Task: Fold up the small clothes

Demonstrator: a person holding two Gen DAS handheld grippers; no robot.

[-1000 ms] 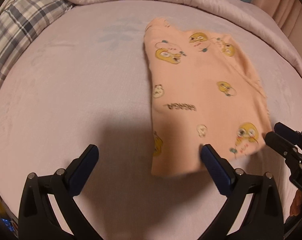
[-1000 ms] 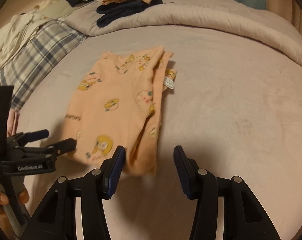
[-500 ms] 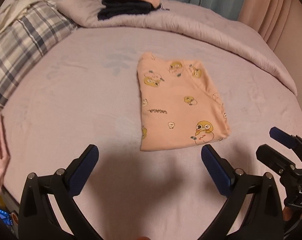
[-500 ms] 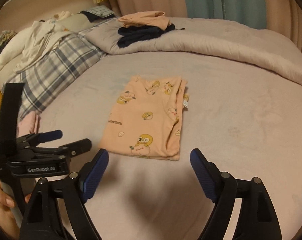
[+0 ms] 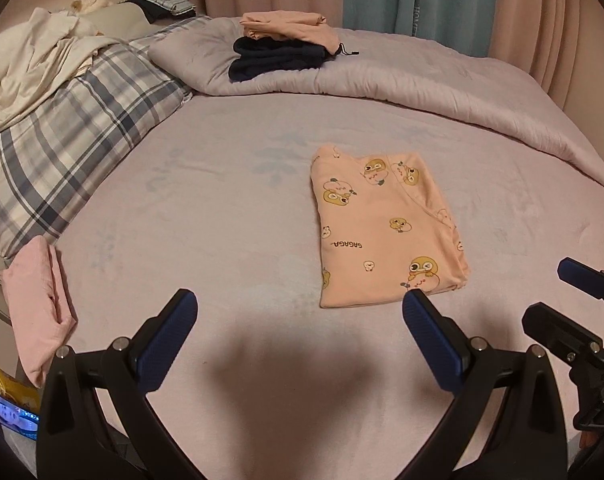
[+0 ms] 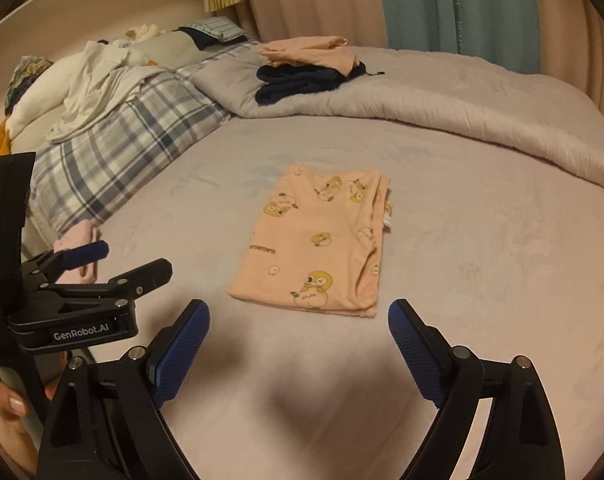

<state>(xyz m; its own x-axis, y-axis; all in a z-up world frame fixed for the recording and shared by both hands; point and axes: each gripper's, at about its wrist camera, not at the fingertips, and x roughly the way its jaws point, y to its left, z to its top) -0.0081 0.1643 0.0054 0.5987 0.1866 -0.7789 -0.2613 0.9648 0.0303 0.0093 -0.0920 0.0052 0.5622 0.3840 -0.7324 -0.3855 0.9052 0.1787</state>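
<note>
A peach small garment [image 5: 386, 236] printed with yellow cartoon ducks lies folded into a flat rectangle on the lilac bed [image 5: 221, 208]. In the right wrist view the same garment [image 6: 318, 240] shows its layered edge on the right side. My left gripper [image 5: 299, 300] hovers open above the bed, just short of the garment's near edge, holding nothing. My right gripper [image 6: 298, 307] is also off the cloth; its jaws are opening, with nothing between them. Each gripper appears in the other's view: right gripper [image 5: 554, 292], left gripper [image 6: 131, 258].
A stack of folded clothes [image 5: 285, 46], peach on navy, sits on the rolled duvet [image 5: 462, 92] at the back. A plaid pillow [image 5: 61, 140] with white garments [image 5: 41, 68] lies at the left. A folded pink cloth [image 5: 37, 300] rests at the bed's left edge.
Both grippers have lifted and drawn back from the garment. The right jaws widened and let go of the near edge, and the garment now lies flat and folded.
</note>
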